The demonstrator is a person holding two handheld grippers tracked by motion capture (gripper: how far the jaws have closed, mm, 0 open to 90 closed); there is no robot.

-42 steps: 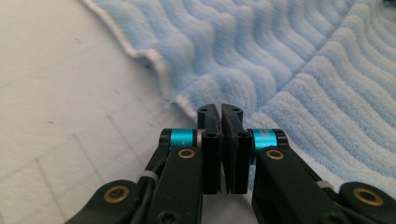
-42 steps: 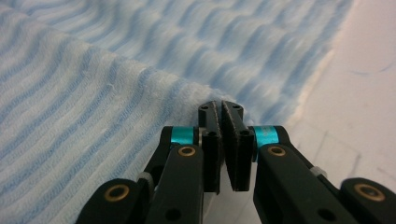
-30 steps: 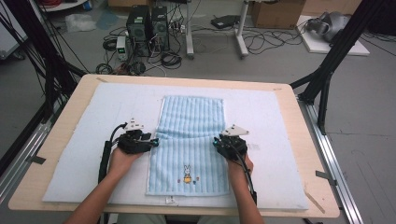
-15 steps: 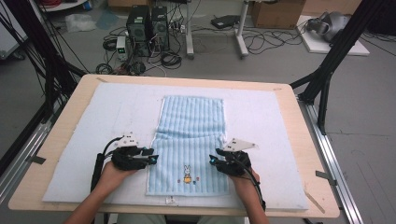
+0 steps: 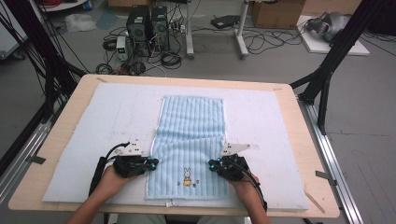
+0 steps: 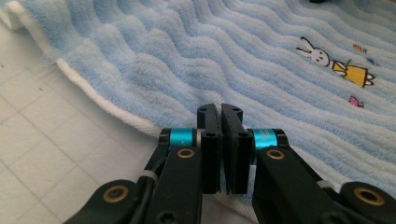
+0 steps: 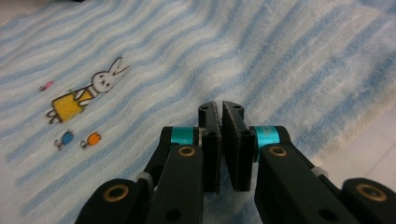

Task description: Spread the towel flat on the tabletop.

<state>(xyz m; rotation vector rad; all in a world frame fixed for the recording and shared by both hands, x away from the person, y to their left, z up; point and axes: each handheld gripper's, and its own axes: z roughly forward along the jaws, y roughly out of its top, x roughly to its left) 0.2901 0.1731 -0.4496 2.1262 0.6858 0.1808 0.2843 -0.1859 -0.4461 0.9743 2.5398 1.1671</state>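
Towel [image 5: 189,140]: striped blue, rabbit motif, flat mid-mat, long axis twelve to six | Left gripper [image 5: 150,163], towel's eight-o'clock hem: clenched on hem | Right gripper [image 5: 213,164], four-o'clock hem: clenched on cloth | Purpose: paired pinches, probably to lift the near end for folding.

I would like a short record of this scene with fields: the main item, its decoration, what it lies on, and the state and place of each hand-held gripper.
main item: light blue ribbed terry towel, lying spread flat
decoration: small embroidered rabbit near the towel's near end
surface: pale white gridded mat on a wooden table
left hand-held gripper: jaws closed, at the towel's white left edge
right hand-held gripper: jaws closed, at the towel's right edge
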